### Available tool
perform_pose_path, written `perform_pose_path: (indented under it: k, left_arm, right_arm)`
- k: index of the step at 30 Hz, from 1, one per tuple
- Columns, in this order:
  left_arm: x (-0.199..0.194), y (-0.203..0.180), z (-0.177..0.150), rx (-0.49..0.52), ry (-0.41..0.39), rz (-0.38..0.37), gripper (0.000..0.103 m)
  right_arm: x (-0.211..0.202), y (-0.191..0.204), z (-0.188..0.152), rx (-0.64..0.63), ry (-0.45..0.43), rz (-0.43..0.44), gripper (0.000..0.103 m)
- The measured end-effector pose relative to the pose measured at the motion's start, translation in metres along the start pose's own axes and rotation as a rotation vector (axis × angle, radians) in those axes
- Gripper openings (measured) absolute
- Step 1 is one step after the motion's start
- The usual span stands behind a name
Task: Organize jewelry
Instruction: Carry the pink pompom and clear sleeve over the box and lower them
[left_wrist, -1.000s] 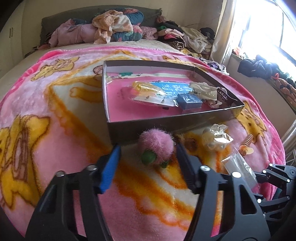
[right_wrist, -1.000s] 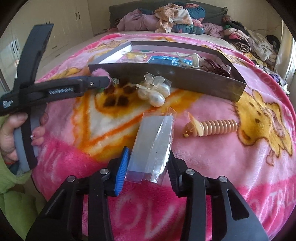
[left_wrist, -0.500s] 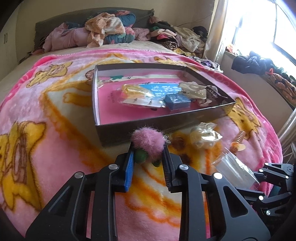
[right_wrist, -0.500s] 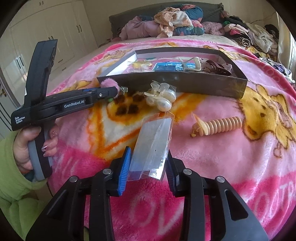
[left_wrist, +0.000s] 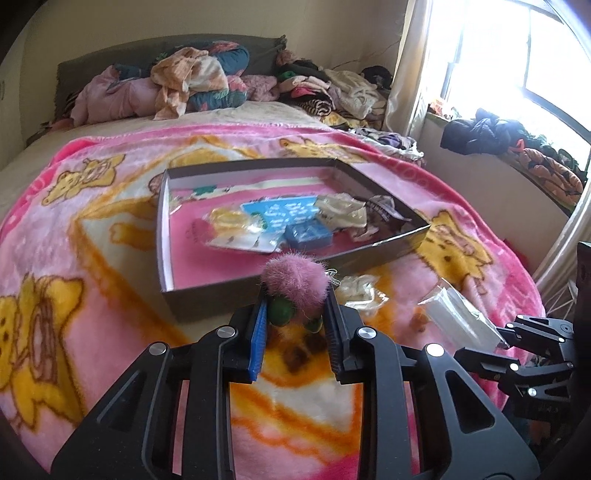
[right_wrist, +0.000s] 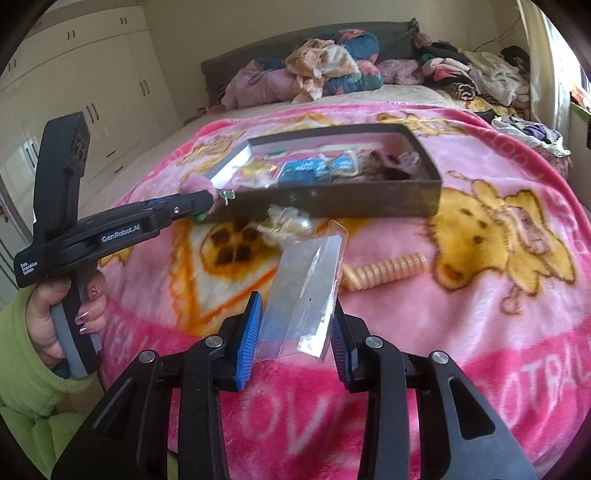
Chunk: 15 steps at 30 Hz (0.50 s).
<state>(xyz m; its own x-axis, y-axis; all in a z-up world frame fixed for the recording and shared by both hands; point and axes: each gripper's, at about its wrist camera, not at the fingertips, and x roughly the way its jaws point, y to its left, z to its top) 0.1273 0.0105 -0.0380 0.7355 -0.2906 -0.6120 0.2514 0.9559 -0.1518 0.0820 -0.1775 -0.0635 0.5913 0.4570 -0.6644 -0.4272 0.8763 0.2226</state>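
Observation:
My left gripper (left_wrist: 295, 314) is shut on a pink fluffy pom-pom with green beads (left_wrist: 295, 284) and holds it above the blanket, just in front of the dark shallow box (left_wrist: 207, 295). The box holds several jewelry packets and a small blue case (left_wrist: 307, 234). My right gripper (right_wrist: 295, 325) is shut on a clear plastic packet (right_wrist: 306, 288), lifted off the blanket. The left gripper (right_wrist: 207, 206) with the pom-pom also shows in the right wrist view, at the box's near left corner (right_wrist: 258, 210).
A clear bag of pearly pieces (right_wrist: 284, 221) and a beige ribbed spiral clip (right_wrist: 388, 269) lie on the pink blanket in front of the box. Piled clothes (left_wrist: 192, 81) sit at the bed's head. A window sill with clothes (left_wrist: 498, 136) is to the right.
My left gripper closed on the pom-pom and lifted it toward the box. My right gripper, shut on the clear packet, raised it off the blanket.

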Motion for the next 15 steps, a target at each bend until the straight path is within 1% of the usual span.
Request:
perform_pose_path:
  k: [5, 15]
  left_arm:
    - [0.002, -0.008, 0.007, 0.001, -0.011, -0.017, 0.02]
    - [0.009, -0.012, 0.019, -0.007, -0.024, -0.04, 0.02]
  right_arm:
    - [-0.008, -0.008, 0.006, 0.011, -0.02, -0.021, 0.034]
    - [-0.01, -0.021, 0.023, 0.027, -0.045, -0.052, 0.034]
